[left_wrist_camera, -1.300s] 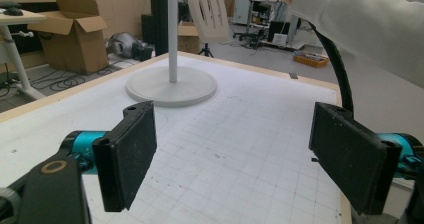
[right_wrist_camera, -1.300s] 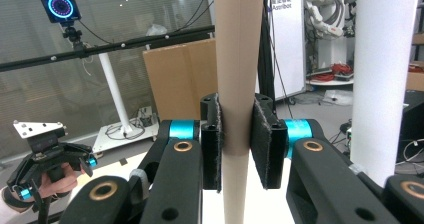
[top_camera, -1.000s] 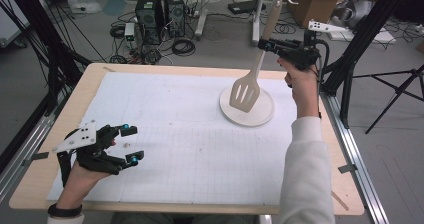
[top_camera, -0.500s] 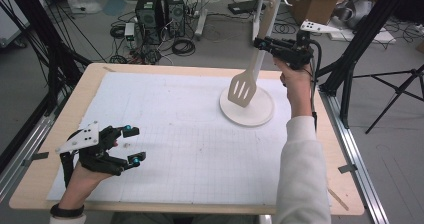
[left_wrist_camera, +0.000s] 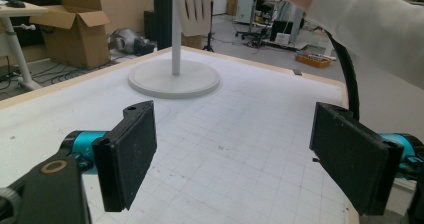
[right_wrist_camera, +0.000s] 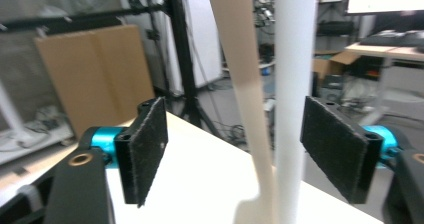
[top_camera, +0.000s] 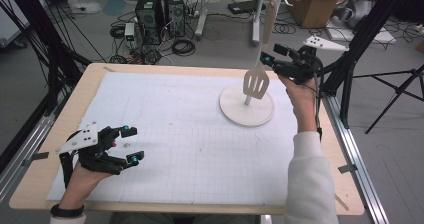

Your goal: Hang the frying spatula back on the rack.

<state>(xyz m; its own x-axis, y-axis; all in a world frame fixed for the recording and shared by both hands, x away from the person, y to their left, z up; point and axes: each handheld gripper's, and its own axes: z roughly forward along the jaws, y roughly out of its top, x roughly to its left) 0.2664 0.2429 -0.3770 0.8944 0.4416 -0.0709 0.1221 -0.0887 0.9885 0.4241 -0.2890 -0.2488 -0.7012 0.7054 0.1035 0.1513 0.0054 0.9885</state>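
Our right claw (top_camera: 272, 55) has just been opening off the spatula (top_camera: 257, 82), which now hangs from the stand (top_camera: 247, 109), while our left claw (top_camera: 129, 143) rests open on the table (top_camera: 200, 134).

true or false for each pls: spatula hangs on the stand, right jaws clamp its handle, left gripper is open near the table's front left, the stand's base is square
1. The spatula hangs on the stand: true.
2. The right gripper clamps the spatula handle: false, its jaws have just been opening and stand apart, clear of the handle between them.
3. The left gripper is open near the table's front left: true.
4. The stand's base is square: false, it is round.
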